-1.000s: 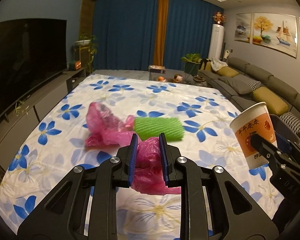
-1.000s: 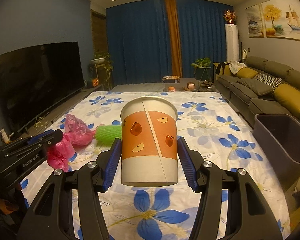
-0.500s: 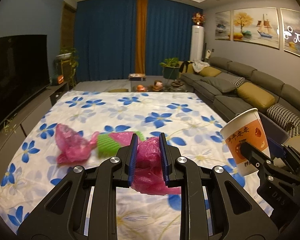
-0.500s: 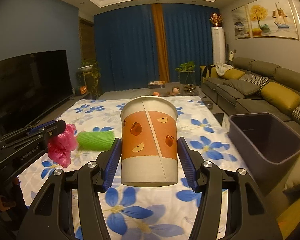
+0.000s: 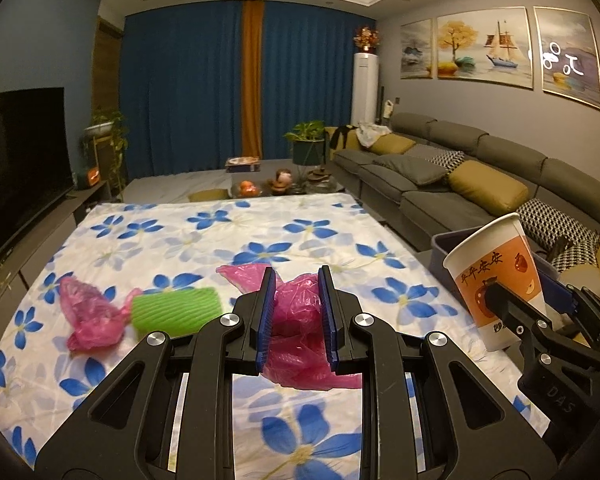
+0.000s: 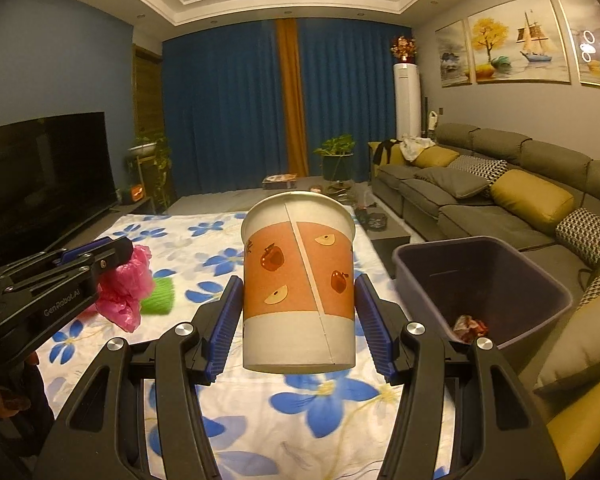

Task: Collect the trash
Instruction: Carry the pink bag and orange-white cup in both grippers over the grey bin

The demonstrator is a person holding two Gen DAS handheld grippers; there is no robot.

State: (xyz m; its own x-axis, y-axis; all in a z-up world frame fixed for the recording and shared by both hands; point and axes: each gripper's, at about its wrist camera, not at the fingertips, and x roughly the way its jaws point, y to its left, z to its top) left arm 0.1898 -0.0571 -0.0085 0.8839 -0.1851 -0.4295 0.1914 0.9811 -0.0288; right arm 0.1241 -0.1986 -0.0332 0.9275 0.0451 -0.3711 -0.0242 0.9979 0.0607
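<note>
My left gripper (image 5: 296, 312) is shut on a crumpled pink plastic bag (image 5: 300, 344) and holds it above the flowered table; it shows too in the right wrist view (image 6: 126, 288). My right gripper (image 6: 298, 312) is shut on an upright orange and white paper cup (image 6: 298, 284), also seen in the left wrist view (image 5: 496, 276). A grey trash bin (image 6: 480, 280) stands right of the table with some wrapper (image 6: 470, 326) in it. A second pink bag (image 5: 90, 312) and a green foam sleeve (image 5: 176, 312) lie on the table at left.
The table has a white cloth with blue flowers (image 5: 228, 240). A grey sofa with cushions (image 6: 520, 208) runs along the right wall behind the bin. A television (image 6: 48, 180) stands on a low cabinet at left. Plants and blue curtains are at the far end.
Both grippers have swung right with their loads. The bin has come closer and further into the right wrist view. The pink bag and green sleeve on the table have slid left.
</note>
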